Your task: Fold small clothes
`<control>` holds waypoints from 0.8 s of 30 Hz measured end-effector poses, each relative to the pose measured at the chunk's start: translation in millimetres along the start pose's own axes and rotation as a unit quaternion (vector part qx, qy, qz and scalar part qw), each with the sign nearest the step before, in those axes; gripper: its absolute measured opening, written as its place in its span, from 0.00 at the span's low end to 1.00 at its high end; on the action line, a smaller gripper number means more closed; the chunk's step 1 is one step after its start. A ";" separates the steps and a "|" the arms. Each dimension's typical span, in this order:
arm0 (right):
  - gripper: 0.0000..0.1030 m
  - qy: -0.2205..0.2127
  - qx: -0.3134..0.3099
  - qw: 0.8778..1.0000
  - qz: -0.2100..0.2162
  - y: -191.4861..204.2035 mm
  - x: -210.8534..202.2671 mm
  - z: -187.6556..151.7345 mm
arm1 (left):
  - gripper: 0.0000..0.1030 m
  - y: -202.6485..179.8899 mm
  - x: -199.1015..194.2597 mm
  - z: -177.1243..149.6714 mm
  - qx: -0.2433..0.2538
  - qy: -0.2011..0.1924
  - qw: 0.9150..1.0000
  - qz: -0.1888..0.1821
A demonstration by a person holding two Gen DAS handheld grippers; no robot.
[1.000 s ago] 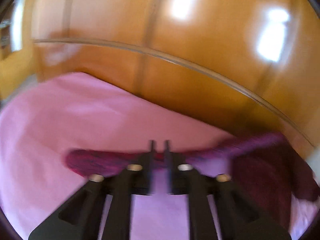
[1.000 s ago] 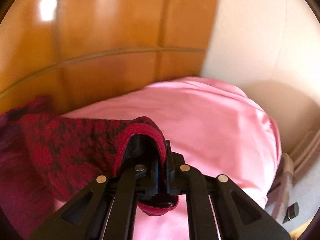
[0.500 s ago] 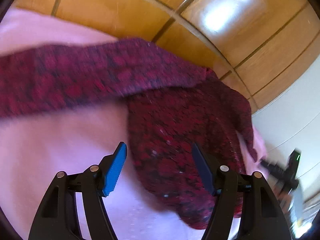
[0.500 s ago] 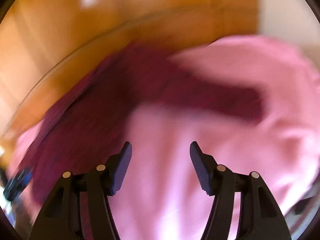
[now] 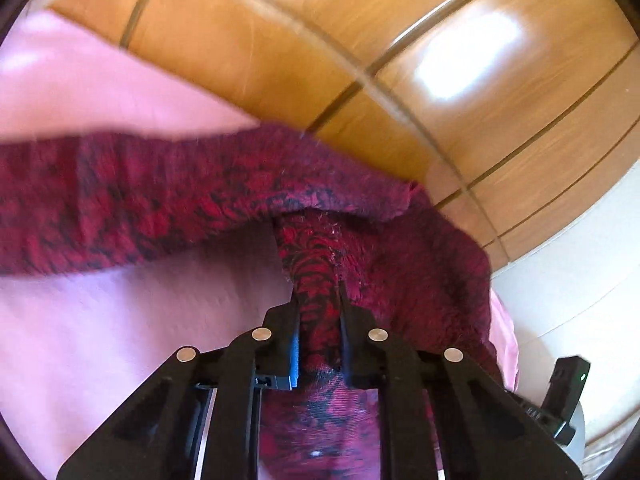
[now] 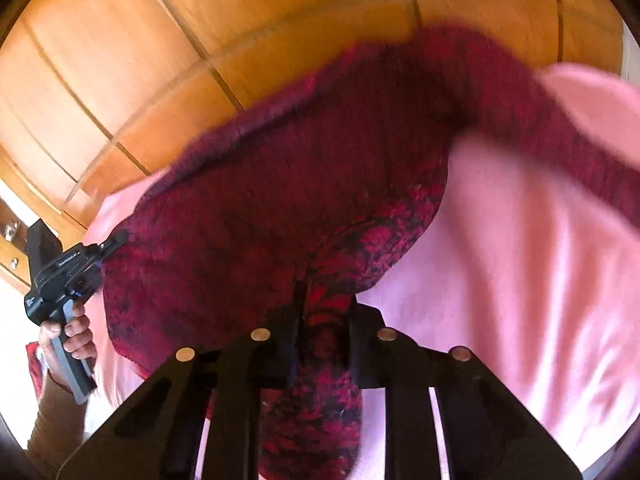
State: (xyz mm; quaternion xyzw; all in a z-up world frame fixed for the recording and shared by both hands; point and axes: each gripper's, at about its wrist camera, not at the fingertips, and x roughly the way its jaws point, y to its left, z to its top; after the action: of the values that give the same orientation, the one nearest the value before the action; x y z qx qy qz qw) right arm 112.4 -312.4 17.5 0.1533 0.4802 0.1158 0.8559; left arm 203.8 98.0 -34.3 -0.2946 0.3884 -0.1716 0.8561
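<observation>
A dark red and black knitted sweater [image 5: 420, 264] lies on a pink sheet [image 5: 100, 340], one sleeve [image 5: 120, 200] stretched out to the left. My left gripper [image 5: 318, 316] has its jaws closing, and its pads press on a pinched fold of the knit. In the right wrist view the sweater [image 6: 280, 184] bunches up in front of my right gripper [image 6: 324, 312], whose jaws are closing too and pinch the hem. At the left of that view a hand [image 6: 76, 336] holds the left gripper [image 6: 114, 242] at the sweater's far edge.
Glossy wooden wardrobe panels [image 5: 400, 60] rise right behind the bed. The pink sheet [image 6: 520, 280] spreads out to the right of the sweater. A white wall [image 5: 580, 280] and the black body of the other device [image 5: 568, 380] show at the right of the left wrist view.
Half a second ago both grippers stood open above the sweater. Both have since come down and closed on folds of the knit. A second ago the right gripper held a sleeve end.
</observation>
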 end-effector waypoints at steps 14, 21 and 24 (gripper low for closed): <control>0.13 0.047 -0.102 0.993 -0.018 -20.5 -53.7 -69.8 | 0.13 18.1 -112.1 -123.5 0.032 0.046 0.996 0.076; 0.12 0.097 -0.093 0.990 -0.051 -43.8 -41.6 -102.0 | 0.30 16.1 -100.4 -148.3 0.075 0.048 0.979 0.183; 0.16 0.074 -0.102 0.990 -0.062 -31.0 -52.2 -96.9 | 0.59 6.4 -128.0 -143.1 0.108 -0.015 0.972 0.209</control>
State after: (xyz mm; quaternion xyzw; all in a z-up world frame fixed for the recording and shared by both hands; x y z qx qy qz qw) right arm 4.2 -344.5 -0.7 0.0262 0.5367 0.1220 0.8345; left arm 12.7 116.7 -41.3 -0.1155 0.4080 -0.0255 0.9053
